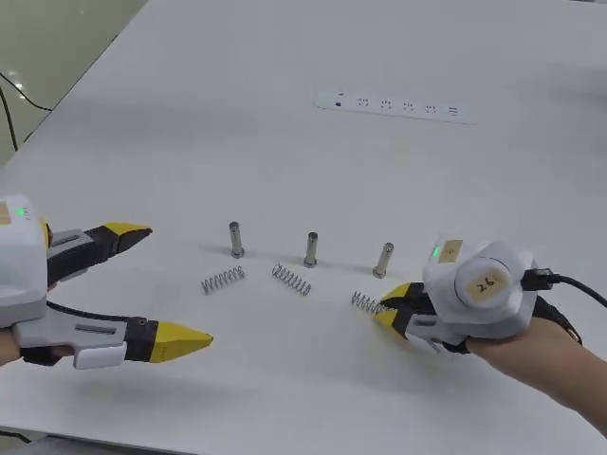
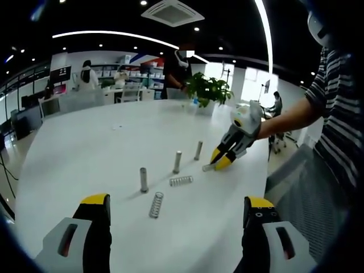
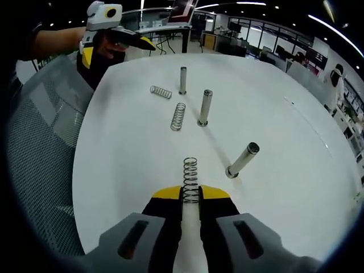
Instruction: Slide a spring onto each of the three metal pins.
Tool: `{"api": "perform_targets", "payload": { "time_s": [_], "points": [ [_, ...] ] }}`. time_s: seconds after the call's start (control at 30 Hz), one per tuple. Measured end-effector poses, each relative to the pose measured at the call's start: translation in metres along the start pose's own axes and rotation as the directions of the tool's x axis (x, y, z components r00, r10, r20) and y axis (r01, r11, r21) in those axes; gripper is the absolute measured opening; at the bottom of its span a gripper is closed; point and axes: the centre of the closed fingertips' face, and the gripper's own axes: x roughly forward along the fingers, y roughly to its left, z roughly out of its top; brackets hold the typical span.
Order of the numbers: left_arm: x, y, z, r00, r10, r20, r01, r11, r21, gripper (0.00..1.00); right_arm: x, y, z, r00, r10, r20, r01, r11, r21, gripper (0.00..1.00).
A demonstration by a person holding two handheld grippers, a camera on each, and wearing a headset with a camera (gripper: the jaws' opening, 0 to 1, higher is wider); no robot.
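Note:
Three short metal pins stand upright in a row on the white table: left pin [image 1: 236, 240], middle pin [image 1: 311, 249], right pin [image 1: 383, 260]. Two springs lie loose in front of them, one [image 1: 223, 280] near the left pin, another [image 1: 291, 279] near the middle pin. My right gripper [image 1: 389, 310] is low at the table, its jaws shut on the near end of the third spring [image 3: 190, 173], which points toward the right pin [image 3: 242, 160]. My left gripper [image 1: 171, 284] hovers open at the left, short of the springs, with nothing between its jaws [image 2: 177, 205].
A white power strip [image 1: 394, 105] lies far back on the table. A mesh chair [image 3: 45, 131] stands by the table's near edge. People and desks are far off in the room.

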Motion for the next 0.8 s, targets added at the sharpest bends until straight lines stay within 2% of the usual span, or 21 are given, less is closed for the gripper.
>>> {"api": "perform_targets", "payload": {
  "time_s": [0.17, 0.33, 0.43, 0.6, 0.8],
  "points": [
    [0.001, -0.003, 0.001, 1.0000, -0.008, -0.002, 0.008, 1.000, 0.003, 0.93, -0.004, -0.001, 0.000, 1.0000, -0.002, 0.007, 0.002, 1.000, -0.015, 0.08],
    [0.003, -0.010, 0.010, 0.9993, -0.025, 0.027, 0.025, 1.000, -0.002, 0.93, -0.015, 0.004, 0.012, 0.9992, 0.015, 0.036, -0.014, 1.000, -0.026, 0.08],
    [0.006, -0.015, 0.012, 0.9988, -0.041, 0.025, 0.040, 0.999, 0.013, 0.92, -0.019, 0.008, 0.019, 0.9980, 0.036, 0.051, -0.033, 0.998, -0.046, 0.08],
    [0.010, -0.022, 0.010, 0.9971, -0.073, 0.021, 0.072, 0.997, 0.025, 0.90, -0.027, 0.015, 0.036, 0.9955, 0.053, 0.079, -0.045, 0.994, -0.099, 0.08],
    [0.018, -0.032, 0.008, 0.9910, -0.134, -0.006, 0.134, 0.990, 0.054, 0.83, -0.030, 0.032, 0.055, 0.9917, 0.093, 0.089, -0.075, 0.978, -0.193, 0.08]
  ]
}}
